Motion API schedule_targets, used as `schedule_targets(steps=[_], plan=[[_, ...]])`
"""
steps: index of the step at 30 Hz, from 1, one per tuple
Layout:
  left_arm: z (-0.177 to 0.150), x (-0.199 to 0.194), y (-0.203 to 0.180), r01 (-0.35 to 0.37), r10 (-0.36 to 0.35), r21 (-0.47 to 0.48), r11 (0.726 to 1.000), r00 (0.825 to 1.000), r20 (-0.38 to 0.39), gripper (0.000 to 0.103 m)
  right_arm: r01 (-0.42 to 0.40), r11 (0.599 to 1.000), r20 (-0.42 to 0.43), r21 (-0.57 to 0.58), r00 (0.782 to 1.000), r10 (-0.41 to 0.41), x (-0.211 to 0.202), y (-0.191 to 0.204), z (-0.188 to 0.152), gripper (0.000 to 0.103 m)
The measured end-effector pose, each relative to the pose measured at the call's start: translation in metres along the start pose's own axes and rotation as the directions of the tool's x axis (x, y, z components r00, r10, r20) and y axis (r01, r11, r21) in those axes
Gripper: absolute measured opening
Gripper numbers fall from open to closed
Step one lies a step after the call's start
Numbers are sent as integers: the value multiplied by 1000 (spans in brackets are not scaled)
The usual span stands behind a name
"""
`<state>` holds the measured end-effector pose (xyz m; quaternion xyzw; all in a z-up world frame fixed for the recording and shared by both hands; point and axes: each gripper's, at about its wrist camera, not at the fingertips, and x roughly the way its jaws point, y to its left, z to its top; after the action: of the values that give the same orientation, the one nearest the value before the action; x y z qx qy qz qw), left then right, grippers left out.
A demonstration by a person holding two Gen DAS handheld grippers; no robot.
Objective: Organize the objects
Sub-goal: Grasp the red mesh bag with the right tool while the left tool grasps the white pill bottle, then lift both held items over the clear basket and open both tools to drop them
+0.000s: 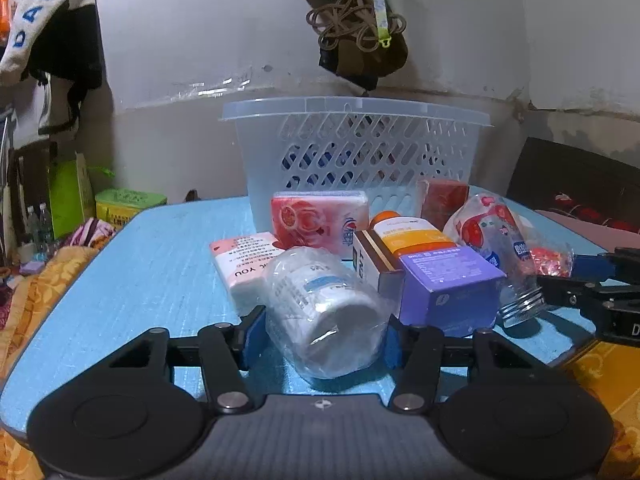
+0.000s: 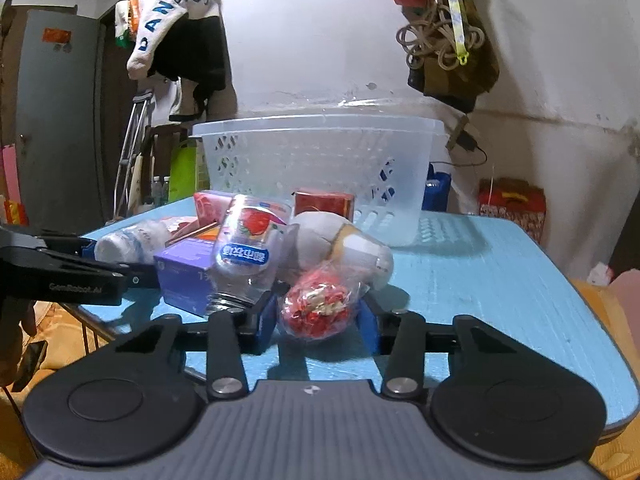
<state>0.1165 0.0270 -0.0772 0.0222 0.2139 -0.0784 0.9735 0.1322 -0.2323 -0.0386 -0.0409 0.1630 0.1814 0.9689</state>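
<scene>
Between the left gripper [image 1: 322,332] fingers lies a wrapped white bottle [image 1: 324,312], clamped; right gripper [image 2: 318,320] pinches a red bundle [image 2: 318,306]

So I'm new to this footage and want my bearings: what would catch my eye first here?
A jumble of packages crowds the blue table in front of a pale lattice basket. The left gripper straddles a plastic-wrapped white bottle lying on its side. The right gripper straddles a red crinkly packet, beside a clear jar printed with red fruit.
</scene>
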Motion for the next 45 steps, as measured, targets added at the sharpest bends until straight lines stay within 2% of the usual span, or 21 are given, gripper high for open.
schedule_targets(steps=[5, 9, 18, 22, 27, 29, 33, 36, 41, 43, 45], plan=[[-4, -11, 8, -5, 7, -32, 999, 998, 62, 59, 19, 1000, 43, -12, 999, -18, -11, 1, 0, 45], [-3, -22, 6, 6, -6, -1, 1000, 992, 128, 58, 35, 999, 57, 27, 998, -37, -18, -6, 0, 44], [2, -32, 6, 4, -6, 11, 1000, 985, 172, 58, 92, 992, 54, 83, 994, -96, -31, -32, 12, 44], [17, -40, 4, 4, -12, 43, 999, 982, 189, 58, 103, 993, 80, 60, 991, -108, -36, -36, 44, 44], [69, -55, 11, 45, -46, 12, 999, 974, 221, 58, 105, 994, 118, 11, 987, -106, -40, -32, 108, 44], [97, -57, 16, 53, -50, -11, 999, 973, 225, 58, 113, 994, 113, 9, 987, -113, -31, -34, 134, 44], [150, -45, 26, 76, -59, -69, 995, 975, 216, 58, 42, 997, 48, 66, 998, -45, 13, -48, 179, 45], [182, -21, 32, 107, -82, -127, 986, 979, 187, 58, 60, 995, -17, 81, 998, -59, 56, -57, 198, 45], [211, 25, 37, 125, -99, -160, 979, 981, 164, 58, 44, 985, -106, 165, 994, -26, 112, -73, 195, 45], [215, 46, 42, 134, -110, -185, 974, 985, 133, 58, 43, 986, -119, 160, 993, -24, 124, -73, 187, 45], [212, 73, 45, 108, -95, -204, 973, 993, 74, 58, 39, 990, -136, 134, 990, -21, 135, -69, 183, 45]])
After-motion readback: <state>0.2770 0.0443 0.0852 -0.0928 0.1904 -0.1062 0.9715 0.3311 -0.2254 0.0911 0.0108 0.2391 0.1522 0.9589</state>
